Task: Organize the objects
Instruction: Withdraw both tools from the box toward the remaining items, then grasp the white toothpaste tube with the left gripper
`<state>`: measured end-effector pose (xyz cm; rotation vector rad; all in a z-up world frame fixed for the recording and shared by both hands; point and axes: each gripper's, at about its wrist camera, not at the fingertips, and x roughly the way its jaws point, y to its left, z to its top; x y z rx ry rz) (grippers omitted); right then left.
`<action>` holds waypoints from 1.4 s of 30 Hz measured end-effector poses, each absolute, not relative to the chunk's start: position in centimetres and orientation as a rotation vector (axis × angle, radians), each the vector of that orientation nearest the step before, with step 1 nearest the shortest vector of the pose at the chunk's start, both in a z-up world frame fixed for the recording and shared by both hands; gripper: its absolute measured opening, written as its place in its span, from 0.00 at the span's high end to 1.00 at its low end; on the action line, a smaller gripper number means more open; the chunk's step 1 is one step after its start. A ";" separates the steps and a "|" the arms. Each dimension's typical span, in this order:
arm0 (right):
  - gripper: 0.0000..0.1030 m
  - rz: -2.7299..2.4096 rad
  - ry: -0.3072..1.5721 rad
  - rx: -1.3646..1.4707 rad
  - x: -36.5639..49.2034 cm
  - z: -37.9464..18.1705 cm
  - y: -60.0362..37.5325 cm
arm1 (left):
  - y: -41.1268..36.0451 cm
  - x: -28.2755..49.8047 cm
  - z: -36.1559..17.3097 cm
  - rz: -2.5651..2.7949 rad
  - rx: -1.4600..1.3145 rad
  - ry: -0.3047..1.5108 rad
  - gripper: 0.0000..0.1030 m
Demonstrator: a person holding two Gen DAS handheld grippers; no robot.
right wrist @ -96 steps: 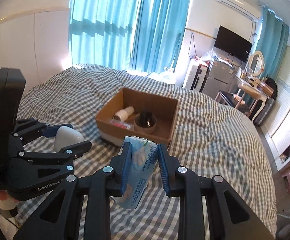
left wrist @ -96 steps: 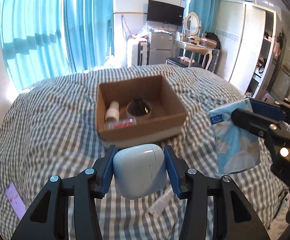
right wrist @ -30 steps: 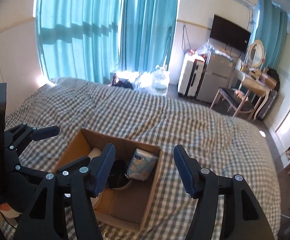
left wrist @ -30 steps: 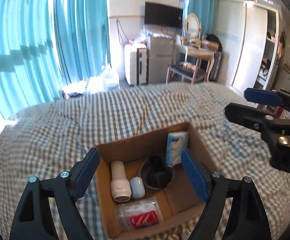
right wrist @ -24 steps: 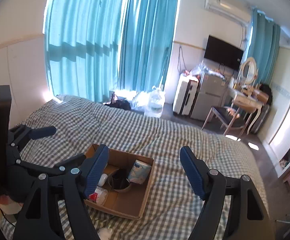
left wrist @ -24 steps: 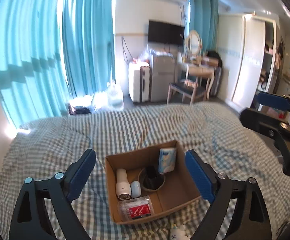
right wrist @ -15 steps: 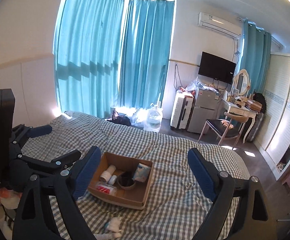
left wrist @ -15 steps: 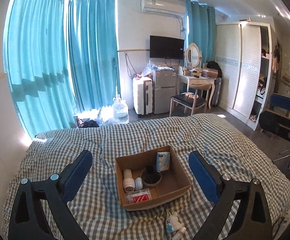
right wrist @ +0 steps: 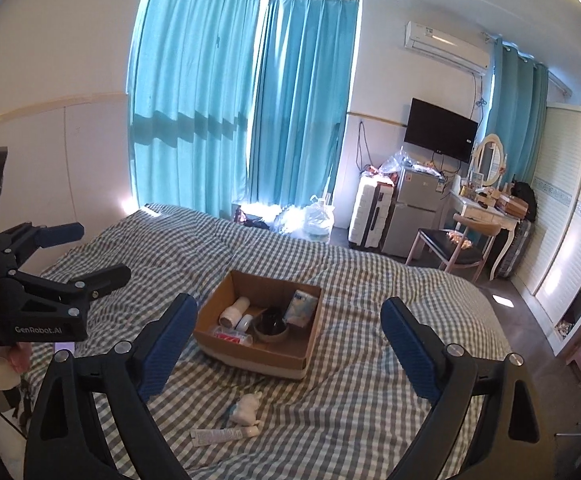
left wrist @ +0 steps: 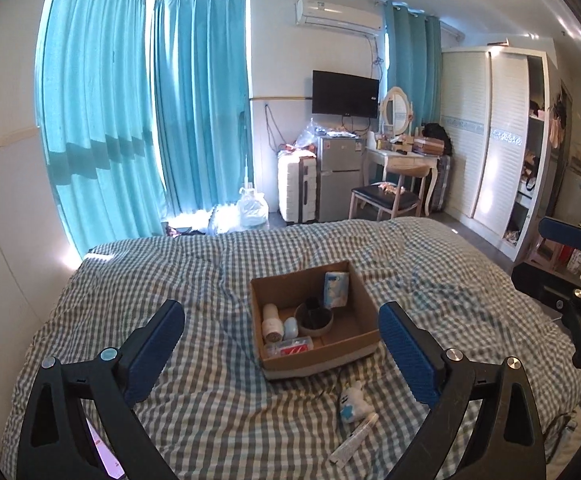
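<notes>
A cardboard box (left wrist: pixel 322 360) (right wrist: pixel 250 356) sits mid-bed on the checked quilt (left wrist: pixel 210 280). Inside it are a blue tissue pack (left wrist: pixel 336 289) (right wrist: pixel 304 306), a white bottle (left wrist: pixel 271 322), a small white case (left wrist: pixel 290 328), a black bowl (left wrist: pixel 314 318) and a red-labelled packet (left wrist: pixel 288 348). In front of the box lie a small white and blue toy (left wrist: pixel 352 402) (right wrist: pixel 246 404) and a white tube (left wrist: pixel 354 438) (right wrist: pixel 224 436). My left gripper (left wrist: pixel 278 310) (right wrist: pixel 102 250) and right gripper (right wrist: pixel 288 302) hang well back from the box, both open and empty.
A pink phone (left wrist: pixel 104 454) lies on the quilt near the left gripper. Beyond the bed's far edge stand a chair (left wrist: pixel 386 200), a small fridge (left wrist: pixel 338 176), a white suitcase (left wrist: pixel 296 188) and a wardrobe (left wrist: pixel 490 140). Teal curtains cover the window.
Both grippers have drawn back and risen, so the box looks smaller and farther off. Their jaws have spread wider. The white case and tissue pack held earlier now lie in the box.
</notes>
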<state>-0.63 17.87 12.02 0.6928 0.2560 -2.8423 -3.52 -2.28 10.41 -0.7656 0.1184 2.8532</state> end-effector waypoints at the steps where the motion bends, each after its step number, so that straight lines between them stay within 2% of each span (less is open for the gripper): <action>1: 0.09 -2.839 0.251 0.712 -0.7 10.9 17.9 | -2.4 -3.5 9.8 2.853 -0.774 0.116 0.03; 9: 0.09 -2.836 0.192 0.821 -1.7 2.5 18.4 | -1.8 -3.5 1.1 2.864 -0.864 0.124 0.03; 15: 0.09 -2.764 0.126 1.022 -4.1 -5.5 19.4 | 0.1 -5.0 -5.7 2.782 -0.965 0.100 0.03; 21: 0.09 -2.758 0.179 1.109 -5.0 -10.3 19.5 | 1.6 -5.5 -9.5 2.735 -1.059 0.132 0.03; 28: 0.09 -2.778 0.119 1.169 -5.3 -11.8 20.8 | 2.1 -6.0 -12.5 2.644 -1.146 0.049 0.03; 39: 0.09 -2.795 0.030 1.282 -5.3 -13.0 22.3 | 5.0 -5.4 -15.1 2.569 -1.200 0.160 0.03; 42: 0.09 -2.824 -0.016 1.286 -5.1 -12.6 23.5 | 5.8 -5.7 -16.1 2.520 -1.243 0.167 0.06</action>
